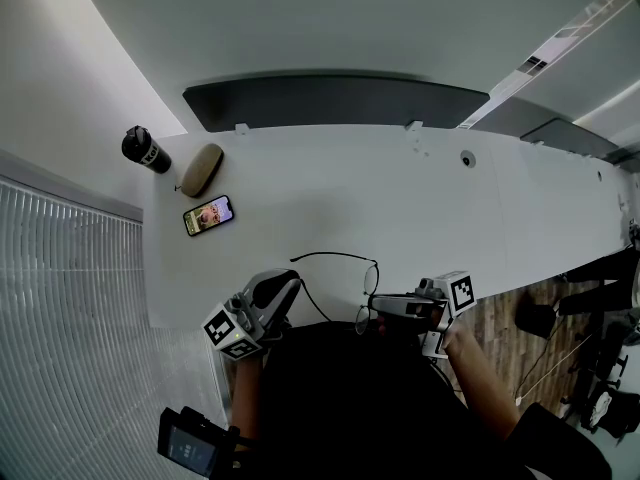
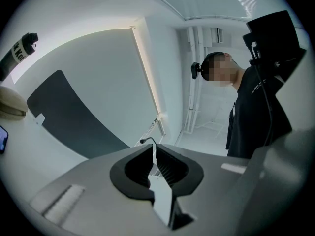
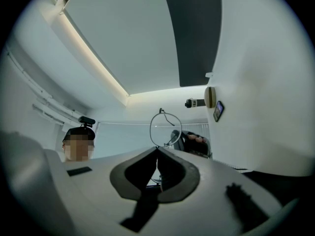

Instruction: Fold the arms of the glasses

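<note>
Thin black wire glasses (image 1: pixel 345 278) hang over the near edge of the white table (image 1: pixel 420 198), held between both grippers. My right gripper (image 1: pixel 375 306) is shut on the frame beside the lower lens; in the right gripper view the round lens (image 3: pixel 165 127) stands just above its jaws (image 3: pixel 157 150). My left gripper (image 1: pixel 297 282) is closed to a narrow slit on the end of one arm, whose hooked tip (image 2: pixel 147 141) pokes out past the jaw tips (image 2: pixel 153 146). The other arm (image 1: pixel 330 257) stretches out open towards the left.
At the table's far left stand a black bottle (image 1: pixel 146 149), a tan glasses case (image 1: pixel 201 169) and a phone (image 1: pixel 209 215) with its screen lit. A dark panel (image 1: pixel 330 98) runs along the back edge. Wooden floor (image 1: pixel 500 318) shows to the right.
</note>
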